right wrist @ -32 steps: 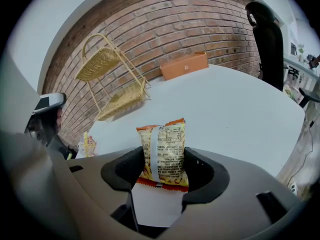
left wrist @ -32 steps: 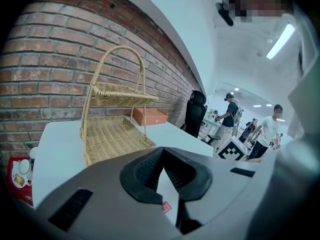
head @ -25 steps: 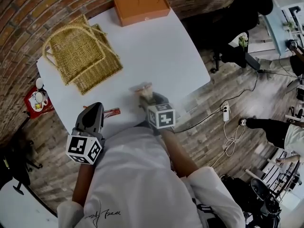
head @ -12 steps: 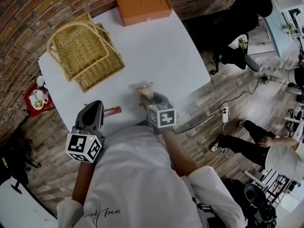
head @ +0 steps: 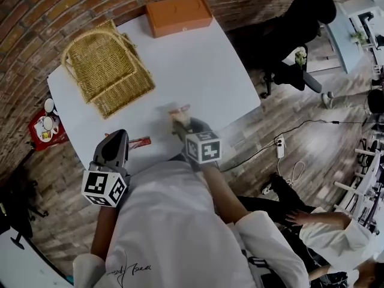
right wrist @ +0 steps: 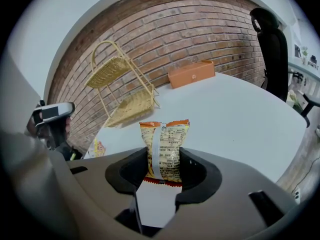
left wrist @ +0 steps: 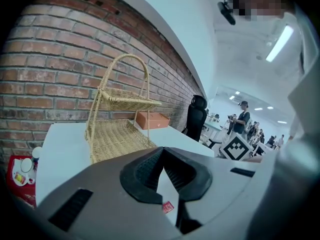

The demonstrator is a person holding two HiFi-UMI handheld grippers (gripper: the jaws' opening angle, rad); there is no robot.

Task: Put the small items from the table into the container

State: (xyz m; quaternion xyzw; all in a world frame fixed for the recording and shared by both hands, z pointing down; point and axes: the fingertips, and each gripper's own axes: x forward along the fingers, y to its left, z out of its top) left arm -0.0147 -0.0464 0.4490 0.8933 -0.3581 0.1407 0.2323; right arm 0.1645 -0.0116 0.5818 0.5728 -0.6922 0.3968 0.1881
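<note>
Right tongs (right wrist: 161,170), down-tilted, closing round packet (right wrist: 165,143)

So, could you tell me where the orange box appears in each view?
Head view: orange box at the top, on the table's far end.
Left gripper view: small, near the centre.
Right gripper view: upper middle.
Shared landmark: the wicker basket, left of it in every view.
</note>
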